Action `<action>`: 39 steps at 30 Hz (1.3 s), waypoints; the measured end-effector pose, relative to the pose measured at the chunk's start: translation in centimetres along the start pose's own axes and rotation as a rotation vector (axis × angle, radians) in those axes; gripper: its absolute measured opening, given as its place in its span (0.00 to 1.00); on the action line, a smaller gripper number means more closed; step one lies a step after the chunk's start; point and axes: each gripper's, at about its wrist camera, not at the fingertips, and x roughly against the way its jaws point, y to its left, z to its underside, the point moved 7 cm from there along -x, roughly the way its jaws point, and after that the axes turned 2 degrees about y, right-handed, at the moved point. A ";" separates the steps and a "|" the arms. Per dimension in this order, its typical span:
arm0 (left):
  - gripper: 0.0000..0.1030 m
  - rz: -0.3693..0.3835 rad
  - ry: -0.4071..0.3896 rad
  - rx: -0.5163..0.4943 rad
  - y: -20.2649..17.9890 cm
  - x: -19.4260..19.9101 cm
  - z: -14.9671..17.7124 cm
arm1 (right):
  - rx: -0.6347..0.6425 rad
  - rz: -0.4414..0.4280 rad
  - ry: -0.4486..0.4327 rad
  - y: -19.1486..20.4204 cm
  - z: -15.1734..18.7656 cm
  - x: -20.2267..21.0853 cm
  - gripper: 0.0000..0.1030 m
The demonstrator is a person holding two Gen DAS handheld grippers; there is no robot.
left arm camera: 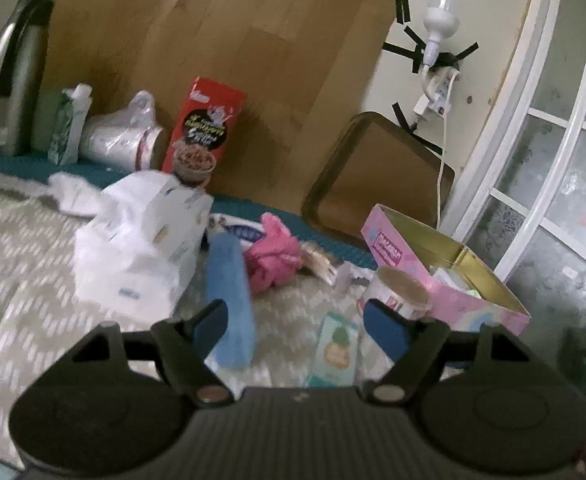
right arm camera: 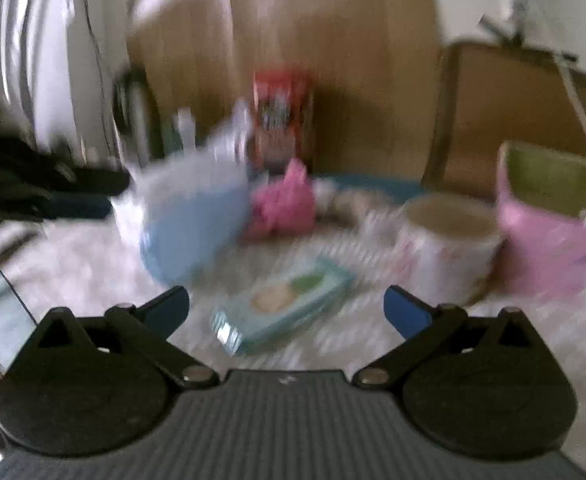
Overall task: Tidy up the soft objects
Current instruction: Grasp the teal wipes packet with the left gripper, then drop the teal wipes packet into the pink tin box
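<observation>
Left wrist view: a patterned bedspread [left arm camera: 33,248] is seen strewn with soft goods, most of them apparently not yet sorted. A white plastic-wrapped pack [left arm camera: 141,240] lies largest on the cover, just beside a blue cloth roll [left arm camera: 229,292] and a pink pouf [left arm camera: 275,258]. At the right edge of the bed, a pink box [left arm camera: 453,292] is shown open, its gold lining exposed; pale items are glimpsed inside, too blurred to be named. A tape roll [left arm camera: 401,288] is set against the box's near side, and a small wipes pack [left arm camera: 337,350] is left flat on the cover before the camera. The task is judged to be at an early stage: only a little is held by the box, while the roll, pouf and packs remain outside it. The left gripper [left arm camera: 299,326] is seen with jaws spread and nothing pinched, the blue roll just behind its left finger. In the blurred right wrist view, the right gripper [right arm camera: 289,312] is shown spread wide and empty above the wipes pack [right arm camera: 281,308].
</observation>
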 end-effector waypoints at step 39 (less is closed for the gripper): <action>0.43 0.286 0.348 -0.108 -14.5 -11.3 1.0 | -0.119 0.039 -0.306 -8.8 0.3 8.9 0.47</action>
